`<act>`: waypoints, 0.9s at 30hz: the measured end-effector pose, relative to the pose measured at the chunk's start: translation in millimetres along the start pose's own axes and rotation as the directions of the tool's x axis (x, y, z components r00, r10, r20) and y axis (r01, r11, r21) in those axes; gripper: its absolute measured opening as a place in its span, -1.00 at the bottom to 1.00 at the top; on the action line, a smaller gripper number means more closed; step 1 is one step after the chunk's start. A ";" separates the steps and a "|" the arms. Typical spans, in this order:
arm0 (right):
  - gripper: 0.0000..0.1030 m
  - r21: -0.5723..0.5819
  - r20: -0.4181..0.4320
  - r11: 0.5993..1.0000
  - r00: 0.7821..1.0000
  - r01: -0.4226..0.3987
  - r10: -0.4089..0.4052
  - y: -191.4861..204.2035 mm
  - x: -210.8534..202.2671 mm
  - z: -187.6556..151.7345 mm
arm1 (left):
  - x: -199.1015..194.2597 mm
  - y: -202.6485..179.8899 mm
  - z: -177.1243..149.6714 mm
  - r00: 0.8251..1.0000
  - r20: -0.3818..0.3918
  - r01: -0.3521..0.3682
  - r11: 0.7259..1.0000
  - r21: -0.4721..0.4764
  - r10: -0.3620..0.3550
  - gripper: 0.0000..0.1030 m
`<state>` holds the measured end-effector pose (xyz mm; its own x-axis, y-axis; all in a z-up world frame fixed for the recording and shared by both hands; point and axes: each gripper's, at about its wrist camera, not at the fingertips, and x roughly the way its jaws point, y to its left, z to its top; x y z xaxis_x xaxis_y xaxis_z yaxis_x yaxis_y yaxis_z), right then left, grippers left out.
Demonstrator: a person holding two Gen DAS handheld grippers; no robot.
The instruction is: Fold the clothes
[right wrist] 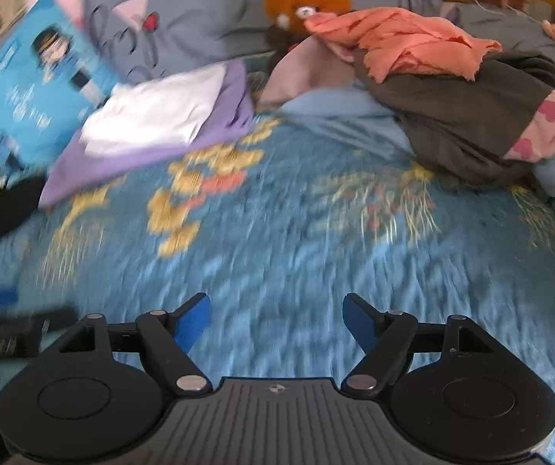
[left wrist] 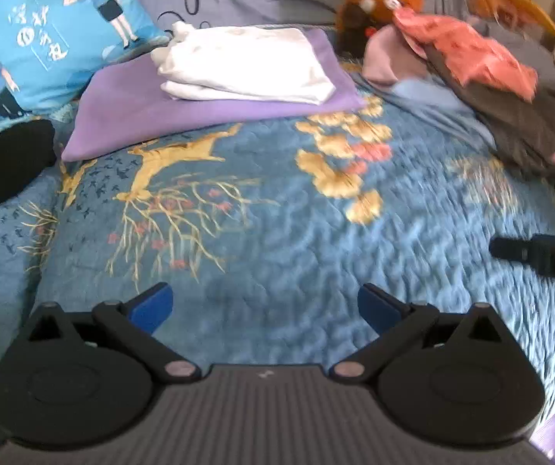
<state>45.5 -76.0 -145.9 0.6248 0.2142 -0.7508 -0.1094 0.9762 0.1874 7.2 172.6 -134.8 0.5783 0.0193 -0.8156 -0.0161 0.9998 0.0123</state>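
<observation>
- Left tongs (left wrist: 265, 308) hang over the bare middle of the bed (left wrist: 277, 232), blue pads (left wrist: 153, 306) spread wide, nothing between them.
- Right tongs (right wrist: 276, 319) hover likewise over the quilt, fingers wide apart and empty; their black tip also shows at the right edge of the left view.
- Done, by the look of it: a folded white garment (left wrist: 246, 64) lies squarely on a flat purple one (left wrist: 130, 116), the two stacked toward the bed's far left corner, just in front of the blue cartoon pillow (left wrist: 41, 35).
- Left to do: a loose heap (right wrist: 451, 89) sits toward the far right corner, well apart from the stack. An orange piece (right wrist: 397, 40) is crumpled on top, a dark one (right wrist: 463, 128) beneath it, a pink heart-print piece (right wrist: 544, 128) pokes out at the heap's right end, and pale pink and light blue cloth shows under its left side.
- A red-panda plush (right wrist: 308, 0) leans against the grey pillows at the head of the bed, just behind the heap.
- A black cloth (left wrist: 2, 166) at the bed's left edge is too cropped to judge as folded or not.
- Judgement: the job appears under halfway, with two items stacked and at least five waiting; neither tool has a garment, so the next pick likely comes from the heap.
- Motion blur softens both views.
</observation>
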 end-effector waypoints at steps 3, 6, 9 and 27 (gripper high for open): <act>0.52 -0.047 -0.009 0.999 1.000 0.013 -0.013 2.8 -16.9 -14.5 | -16.0 -17.5 -8.8 1.000 0.005 -0.019 0.999 -0.036 0.019 0.99; 0.52 -0.079 -0.003 0.996 0.999 0.032 -0.032 5.6 -35.8 -17.1 | -35.4 -30.7 -4.2 0.999 0.001 -0.053 0.998 -0.046 0.053 0.99; 0.63 -0.070 0.046 0.994 0.996 0.085 -0.082 6.0 -61.3 6.0 | -57.1 -36.5 19.6 0.995 0.023 -0.097 0.994 -0.045 0.098 0.99; 1.00 0.101 0.207 0.971 0.950 0.215 -0.232 -9.5 -150.6 72.0 | -185.0 -99.9 91.8 0.963 0.253 -0.080 0.995 -0.066 0.094 0.99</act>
<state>8.1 -120.1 11.0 0.7794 -0.0301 -0.6258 0.1059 0.9908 0.0842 -23.3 69.7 68.0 0.7619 0.1145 -0.6375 -0.1164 0.9924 0.0391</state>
